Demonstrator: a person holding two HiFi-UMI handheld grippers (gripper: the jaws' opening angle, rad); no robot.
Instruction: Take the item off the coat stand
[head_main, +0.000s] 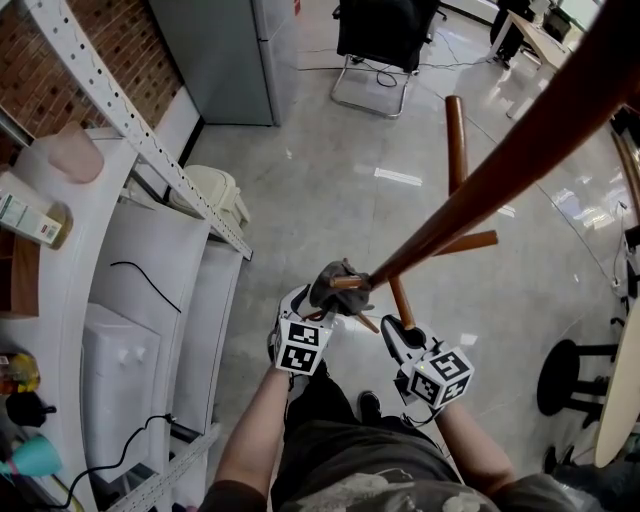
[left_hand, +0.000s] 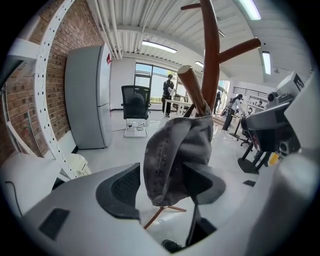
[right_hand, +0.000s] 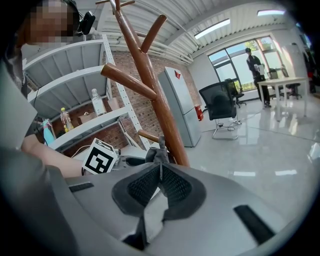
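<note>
A grey cap (head_main: 335, 288) hangs on a low peg of the brown wooden coat stand (head_main: 480, 190). My left gripper (head_main: 312, 312) is right at it. In the left gripper view the cap (left_hand: 172, 155) droops from the peg of the stand (left_hand: 210, 60) between the wide-open jaws of the left gripper (left_hand: 162, 187); the left pad stands apart from the cloth and the right pad is partly hidden behind it. My right gripper (head_main: 392, 328) hovers just right of the stand's pole, shut with its pads together (right_hand: 160, 175) and nothing between them. The cap (right_hand: 159, 154) shows beyond its tips.
A white shelving rack (head_main: 130, 270) with bottles runs along the left. A white bin (head_main: 215, 195) stands beside it, with a grey cabinet (head_main: 225, 50) and a black office chair (head_main: 385, 40) further off. A black stool (head_main: 560, 375) is at the right.
</note>
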